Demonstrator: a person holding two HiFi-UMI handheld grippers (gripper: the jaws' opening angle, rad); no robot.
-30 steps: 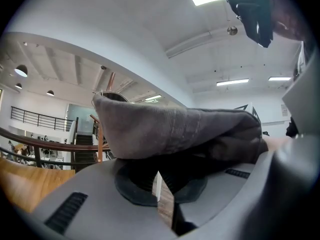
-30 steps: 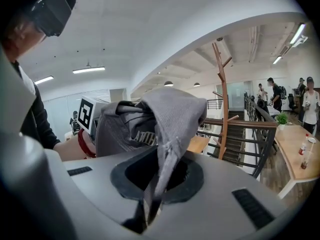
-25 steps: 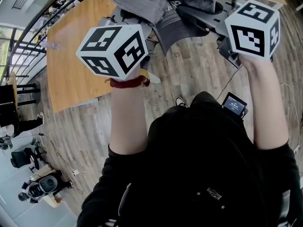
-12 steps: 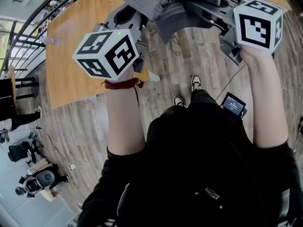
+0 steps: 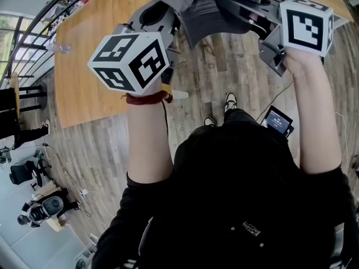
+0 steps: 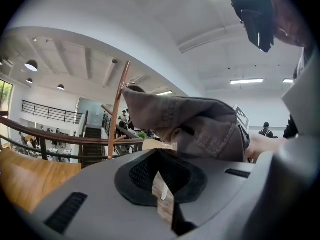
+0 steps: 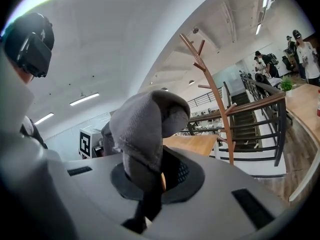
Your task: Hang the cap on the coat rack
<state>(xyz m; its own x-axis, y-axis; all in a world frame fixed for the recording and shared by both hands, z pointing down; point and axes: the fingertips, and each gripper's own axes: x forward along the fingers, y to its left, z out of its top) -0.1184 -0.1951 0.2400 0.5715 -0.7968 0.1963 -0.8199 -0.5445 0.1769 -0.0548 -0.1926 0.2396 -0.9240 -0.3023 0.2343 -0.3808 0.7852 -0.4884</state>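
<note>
Wood-plank floor (image 5: 224, 74) fills the head view, with an orange desk (image 5: 90, 60) at 10 o'clock and a clear bottle (image 5: 59, 48) on it. We look down on a person in a black top whose bare forearms are both raised toward 12 o'clock. A small lit screen (image 5: 277, 121) sits at the person's hip, at 3 o'clock.

A grey cap (image 5: 219, 10) hangs in the air at 12 o'clock, stretched between the two tools. The left marker cube (image 5: 132, 60) is at 10 o'clock and the right marker cube (image 5: 305, 24) at 2 o'clock.

In the right gripper view, the right hand-held gripper (image 7: 145, 204) is closed on the cap. Grey cloth runs down into the narrow slit between its jaws and bunches up above them.

In the left gripper view, the left hand-held gripper (image 6: 165, 199) has its jaws drawn nearly together. We see only floor through the thin slit and no cloth in it. The cap's edge lies against the far end of the gripper, at 12 o'clock from the slit.

The coat rack (image 7: 215, 99) is a brown pole with upturned pegs. It stands well apart from the cap, at 3 o'clock of it in the right gripper view and at 9 o'clock in the left gripper view. A dark railing (image 7: 260, 104) and stairs are behind it, and the pegs we can see are bare.
</note>
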